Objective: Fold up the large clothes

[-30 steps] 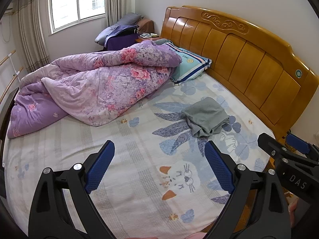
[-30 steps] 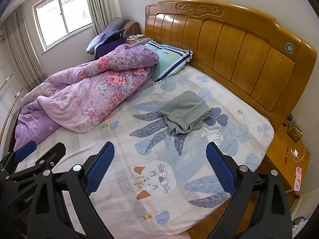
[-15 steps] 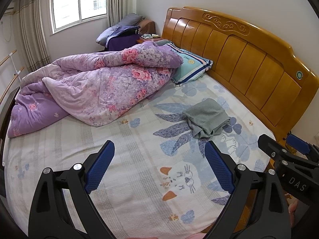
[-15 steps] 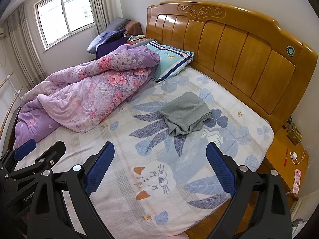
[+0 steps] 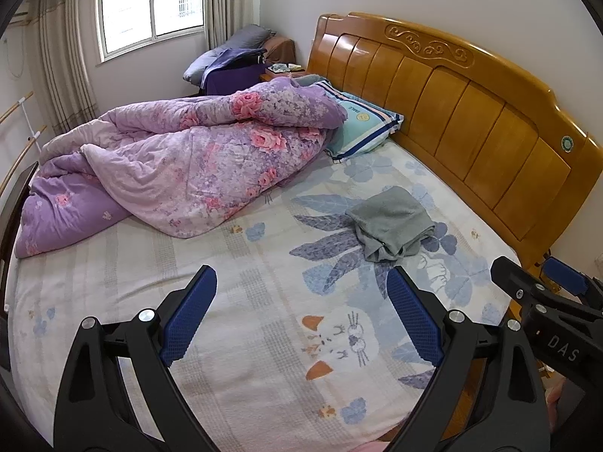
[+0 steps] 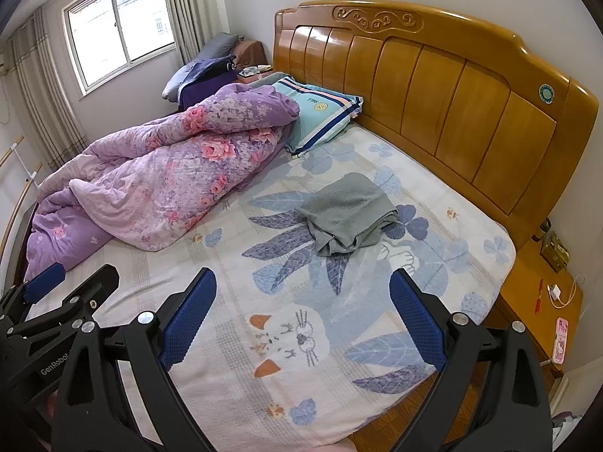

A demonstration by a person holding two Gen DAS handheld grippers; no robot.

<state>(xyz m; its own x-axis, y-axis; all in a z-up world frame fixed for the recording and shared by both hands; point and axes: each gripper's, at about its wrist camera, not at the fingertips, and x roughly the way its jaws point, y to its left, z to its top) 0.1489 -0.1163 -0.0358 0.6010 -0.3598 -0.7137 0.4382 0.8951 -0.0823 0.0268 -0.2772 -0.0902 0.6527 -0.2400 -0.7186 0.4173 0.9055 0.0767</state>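
A grey garment (image 5: 390,227) (image 6: 348,214) lies bunched and loosely folded on the patterned bedsheet (image 5: 264,301) (image 6: 286,282), close to the wooden headboard. My left gripper (image 5: 299,314) hangs open above the sheet's near part, well short of the garment, with nothing between its blue pads. My right gripper (image 6: 301,314) is open too and empty, also short of the garment. Each gripper shows at the edge of the other's view, the right gripper (image 5: 546,293) and the left gripper (image 6: 56,293).
A crumpled purple floral quilt (image 5: 181,165) (image 6: 150,180) fills the bed's far left. A striped pillow (image 5: 361,128) leans by the headboard (image 5: 471,113). A wooden nightstand (image 6: 542,293) with a phone and charger stands right of the bed. Window (image 5: 150,3) and curtains behind.
Both grippers have drifted slightly towards the bed and the views have shifted a little rightward. The garment has not moved and both grippers stay open.
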